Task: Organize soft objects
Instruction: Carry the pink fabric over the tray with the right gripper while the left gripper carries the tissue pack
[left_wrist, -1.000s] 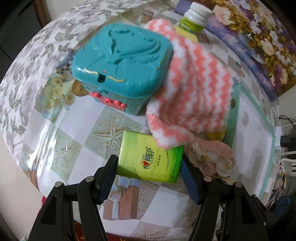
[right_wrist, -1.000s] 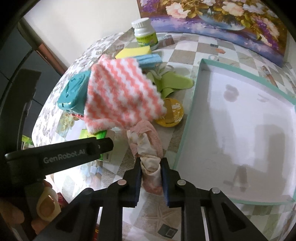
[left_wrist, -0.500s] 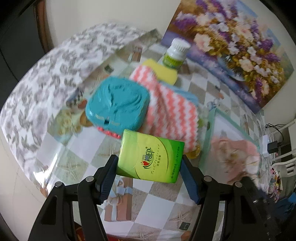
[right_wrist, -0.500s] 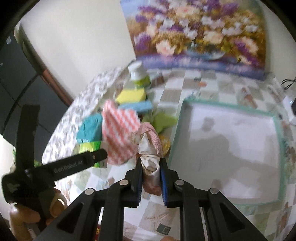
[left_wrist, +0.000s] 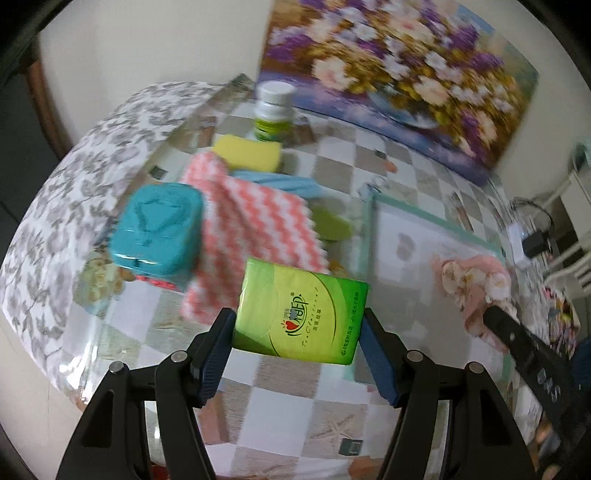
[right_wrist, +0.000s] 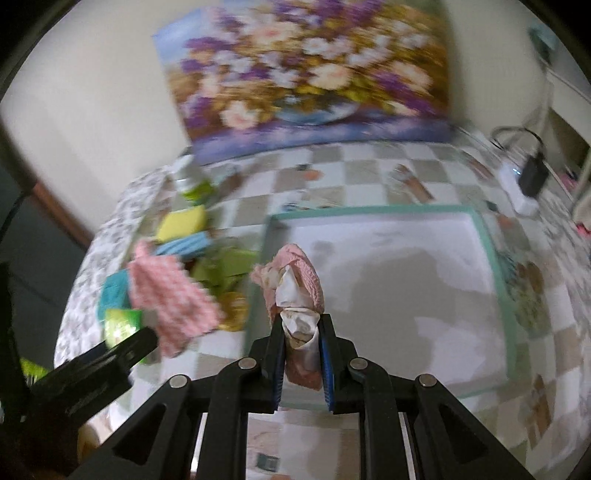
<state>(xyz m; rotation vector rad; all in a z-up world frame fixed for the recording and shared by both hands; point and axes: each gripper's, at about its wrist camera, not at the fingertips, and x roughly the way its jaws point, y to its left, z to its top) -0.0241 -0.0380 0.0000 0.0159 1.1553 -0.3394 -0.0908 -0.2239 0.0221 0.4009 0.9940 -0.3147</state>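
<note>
Above table: left hand-held gripper (left_wrist: 298, 334) clamps green tissue pack (left_wrist: 301, 310); right (right_wrist: 302, 334) pinches crumpled pink cloth (right_wrist: 295, 291).

Left gripper (left_wrist: 299, 332) clamps a green plastic tissue pack (left_wrist: 301, 310) left of the teal-rimmed white tray (right_wrist: 495, 277); right gripper (right_wrist: 301, 350) pinches a pink bundled cloth (right_wrist: 295, 291) above it.

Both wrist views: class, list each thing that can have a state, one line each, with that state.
Left gripper: shut on the tissue pack.
Tissue pack: held off the table.
Right gripper: shut on the pink cloth.
Pink cloth: bunched, held over the tray.
Tray: nothing lying in it.
Bottle: upright, capped.
Striped cloth: draped partly over the teal box.
Teal box: lid shut.
</note>
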